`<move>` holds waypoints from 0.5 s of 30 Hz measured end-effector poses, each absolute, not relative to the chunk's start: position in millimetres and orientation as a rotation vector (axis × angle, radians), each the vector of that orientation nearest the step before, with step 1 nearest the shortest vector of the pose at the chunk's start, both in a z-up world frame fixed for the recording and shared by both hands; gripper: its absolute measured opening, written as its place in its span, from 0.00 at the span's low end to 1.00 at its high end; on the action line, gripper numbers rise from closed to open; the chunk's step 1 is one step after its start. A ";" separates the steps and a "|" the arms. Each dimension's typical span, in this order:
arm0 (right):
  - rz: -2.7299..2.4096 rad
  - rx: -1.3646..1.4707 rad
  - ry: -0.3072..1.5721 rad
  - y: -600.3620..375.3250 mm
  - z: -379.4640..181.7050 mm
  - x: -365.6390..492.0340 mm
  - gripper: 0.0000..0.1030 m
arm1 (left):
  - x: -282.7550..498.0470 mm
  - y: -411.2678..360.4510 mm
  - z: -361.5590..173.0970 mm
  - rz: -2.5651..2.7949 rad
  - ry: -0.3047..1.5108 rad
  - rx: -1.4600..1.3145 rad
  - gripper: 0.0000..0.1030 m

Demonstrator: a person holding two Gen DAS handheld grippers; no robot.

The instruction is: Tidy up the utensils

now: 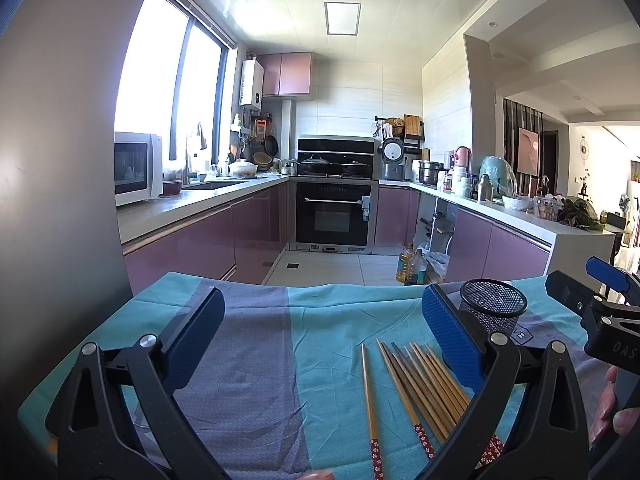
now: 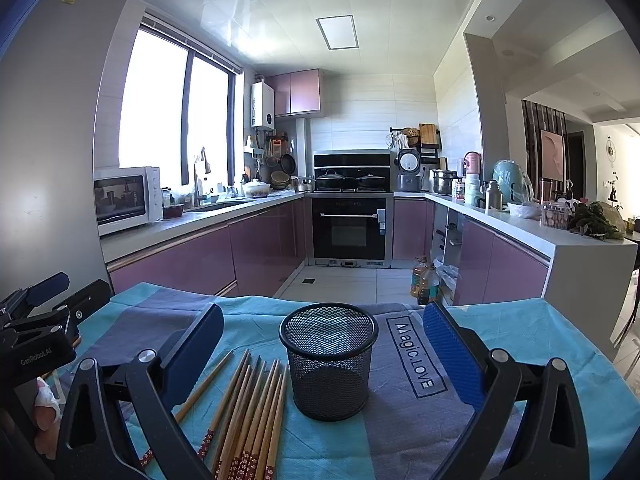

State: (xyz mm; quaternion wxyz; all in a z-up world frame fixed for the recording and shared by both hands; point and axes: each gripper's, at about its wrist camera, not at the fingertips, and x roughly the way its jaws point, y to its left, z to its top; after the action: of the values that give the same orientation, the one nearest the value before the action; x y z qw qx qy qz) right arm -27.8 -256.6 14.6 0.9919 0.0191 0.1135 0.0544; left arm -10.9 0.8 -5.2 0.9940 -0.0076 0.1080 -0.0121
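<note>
Chopsticks [image 2: 248, 412] are lying loose at the lower centre, beside the mesh cup [image 2: 329, 360]. Both grippers' fingers, left [image 1: 320, 340] and right [image 2: 324, 344], are being held wide open, empty. One chopstick is best pinched mid-shaft and lowered upright into the cup.

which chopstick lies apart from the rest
The leftmost chopstick, lying alone on the cloth with a gap between it and the bunched chopsticks.

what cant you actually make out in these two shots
- Chopsticks: the patterned ends run off the bottom edge in the right wrist view; the left tongs frame covers some in the left wrist view.
- Mesh cup: its inside bottom is too dark to tell in either view.
</note>
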 end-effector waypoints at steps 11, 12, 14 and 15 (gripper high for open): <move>0.109 0.039 0.230 -256.3 14.6 -27.0 0.94 | -10.6 0.5 -5.4 -0.024 0.218 -0.017 0.94; 0.109 0.038 0.230 -256.4 14.6 -26.7 0.94 | -10.7 0.7 -5.5 -0.024 0.218 -0.016 0.94; 0.109 0.039 0.230 -256.6 14.5 -26.5 0.94 | -10.6 0.7 -5.4 -0.024 0.218 -0.016 0.94; 0.109 0.038 0.230 -256.0 14.5 -26.4 0.94 | -10.4 0.5 -5.4 -0.025 0.219 -0.017 0.94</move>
State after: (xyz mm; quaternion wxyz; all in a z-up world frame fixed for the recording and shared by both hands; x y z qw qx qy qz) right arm -26.4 -256.0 14.5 0.9917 0.0191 0.1147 0.0544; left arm -10.4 0.5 -5.4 0.9939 -0.0082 0.1091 -0.0123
